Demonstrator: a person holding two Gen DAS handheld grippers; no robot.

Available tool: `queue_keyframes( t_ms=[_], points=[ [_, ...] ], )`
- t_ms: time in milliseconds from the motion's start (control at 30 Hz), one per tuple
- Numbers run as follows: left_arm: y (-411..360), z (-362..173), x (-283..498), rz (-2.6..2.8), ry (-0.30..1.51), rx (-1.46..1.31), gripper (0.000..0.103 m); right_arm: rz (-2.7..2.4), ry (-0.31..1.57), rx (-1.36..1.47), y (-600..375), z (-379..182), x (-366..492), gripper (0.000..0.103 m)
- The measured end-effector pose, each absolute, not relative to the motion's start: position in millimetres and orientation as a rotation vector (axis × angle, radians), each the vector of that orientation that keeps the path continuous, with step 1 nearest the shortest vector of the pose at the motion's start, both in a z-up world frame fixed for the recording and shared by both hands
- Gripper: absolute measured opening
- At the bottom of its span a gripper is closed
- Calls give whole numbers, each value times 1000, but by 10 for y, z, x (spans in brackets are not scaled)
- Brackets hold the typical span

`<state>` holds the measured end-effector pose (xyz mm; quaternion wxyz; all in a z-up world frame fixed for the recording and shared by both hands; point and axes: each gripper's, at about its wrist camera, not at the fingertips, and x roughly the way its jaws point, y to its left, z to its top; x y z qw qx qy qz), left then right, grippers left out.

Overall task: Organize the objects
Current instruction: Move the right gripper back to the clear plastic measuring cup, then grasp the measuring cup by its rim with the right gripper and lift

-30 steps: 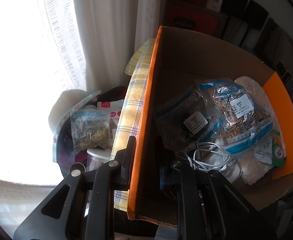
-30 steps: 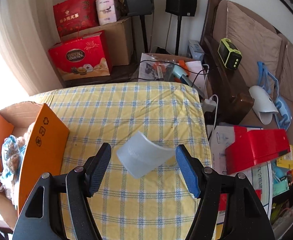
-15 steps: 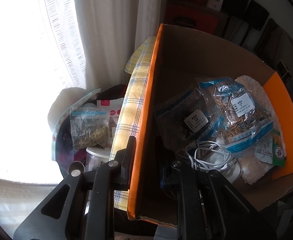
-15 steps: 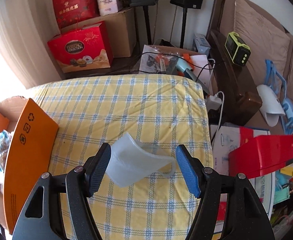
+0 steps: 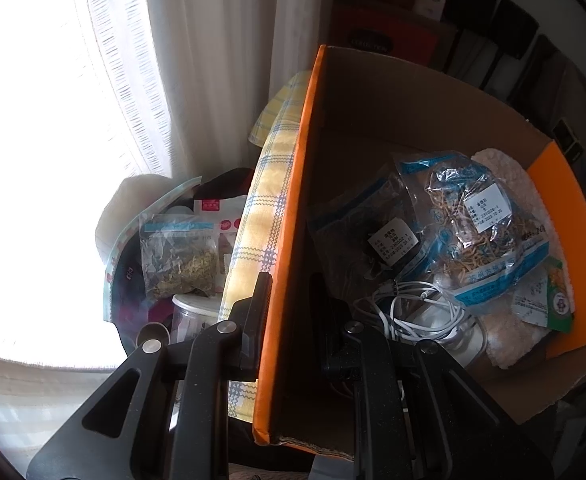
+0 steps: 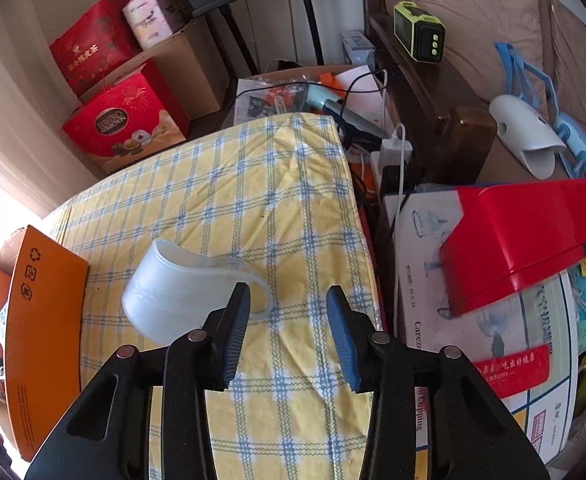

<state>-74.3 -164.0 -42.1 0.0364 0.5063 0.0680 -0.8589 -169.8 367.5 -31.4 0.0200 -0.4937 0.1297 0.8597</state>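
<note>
1. While the left gripper (image 5: 289, 312) is clamped on the orange wall of the cardboard box (image 5: 293, 208), one finger outside and one inside, the right gripper (image 6: 287, 320) hangs spread wide over the yellow checked tablecloth (image 6: 253, 184) and holds nothing.

2. The translucent white cup (image 6: 173, 284), the thing apparently due for the box, lies on its side on the cloth just beside the box's outer face (image 6: 41, 320). It sits to the left of the right gripper's left finger (image 6: 235, 320), with only its looped handle (image 6: 263, 296) reaching toward the gap between the fingers.

3. Judging from this, closing now would probably catch only the handle, or nothing. A thin loop pinched at one end would let the cup swing, twist or slip during the lift.

4. The cup looks light and smooth, so a finger nudging its side could roll it along the cloth, possibly against the box.

5. The box already holds sealed bags of dried herbs (image 5: 473, 220), a coiled white cable (image 5: 413, 308) and a fluffy pale cloth (image 5: 513, 332). A cup dropped carelessly could land on the bags and tip.

6. Since the left gripper grips a single wall, a hard pull could bend the cardboard or drag the box on the cloth.
</note>
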Motion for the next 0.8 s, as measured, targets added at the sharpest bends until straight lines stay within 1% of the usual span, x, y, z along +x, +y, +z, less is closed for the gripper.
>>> queue_keyframes(
  t_ms=[167,367,433,500,533,600,667,800],
  points=[
    [-1629,-430,-755,-2630,203,1556,16,2657,423,-1546,3649,-446,-1755,38],
    [-1636,-418,-771,-2627,204,1558,16,2653,286,-1524,3519,-552,-1855,36],
    [-1636,-411,-775,-2627,202,1558,16,2667,262,-1502,3486,-558,-1870,32],
    [-1642,-400,-779,-2625,205,1558,16,2673,246,-1505,3440,-578,-1895,23],
    [-1650,-403,-780,-2626,203,1558,16,2674,215,-1500,3405,-584,-1904,20],
    [-1665,-390,-781,-2627,204,1558,16,2682,155,-1495,3329,-588,-1918,9],
    [-1673,-379,-780,-2628,205,1557,16,2704,189,-1510,3305,-588,-1932,7],
    [-1673,-374,-813,-2628,208,1558,16,2761,375,-1527,3293,-565,-1925,6]
  ],
)
